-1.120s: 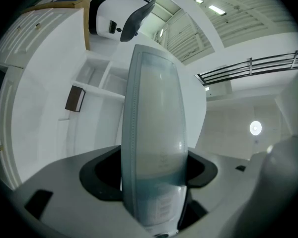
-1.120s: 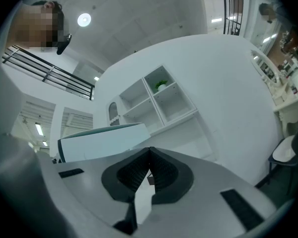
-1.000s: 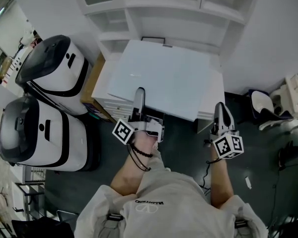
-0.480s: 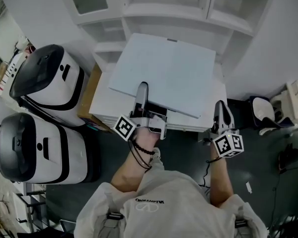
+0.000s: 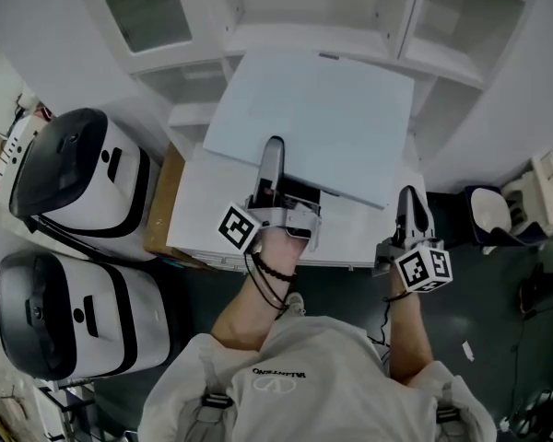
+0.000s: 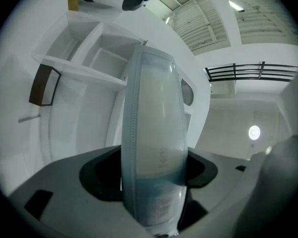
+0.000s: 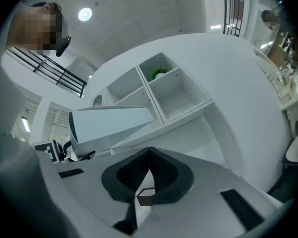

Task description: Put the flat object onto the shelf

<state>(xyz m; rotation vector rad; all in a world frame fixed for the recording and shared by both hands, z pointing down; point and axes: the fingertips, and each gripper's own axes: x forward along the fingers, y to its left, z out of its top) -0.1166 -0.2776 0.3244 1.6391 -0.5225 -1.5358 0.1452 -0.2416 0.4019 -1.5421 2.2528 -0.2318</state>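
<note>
The flat object (image 5: 323,118) is a wide, thin, pale white panel, held above a stack of similar white panels (image 5: 212,219). My left gripper (image 5: 273,159) is shut on its near edge. In the left gripper view the panel (image 6: 154,148) stands edge-on between the jaws and hides most of what lies ahead. The white shelf unit (image 5: 258,35) with open compartments lies just beyond the panel's far edge. My right gripper (image 5: 407,212) hangs to the right of the stack, shut and holding nothing. In the right gripper view the jaws (image 7: 146,175) meet, with the panel (image 7: 109,123) to the left and the shelf (image 7: 174,93) ahead.
Two large white-and-black machines (image 5: 69,168) (image 5: 55,311) stand at the left, beside a brown box (image 5: 161,201) under the stack. A white bin (image 5: 493,215) sits on the dark floor at the right. A white wall rises to the right of the shelf.
My left gripper has carried the panel forward, so its far edge now reaches the shelf's front. The right gripper has barely moved.
</note>
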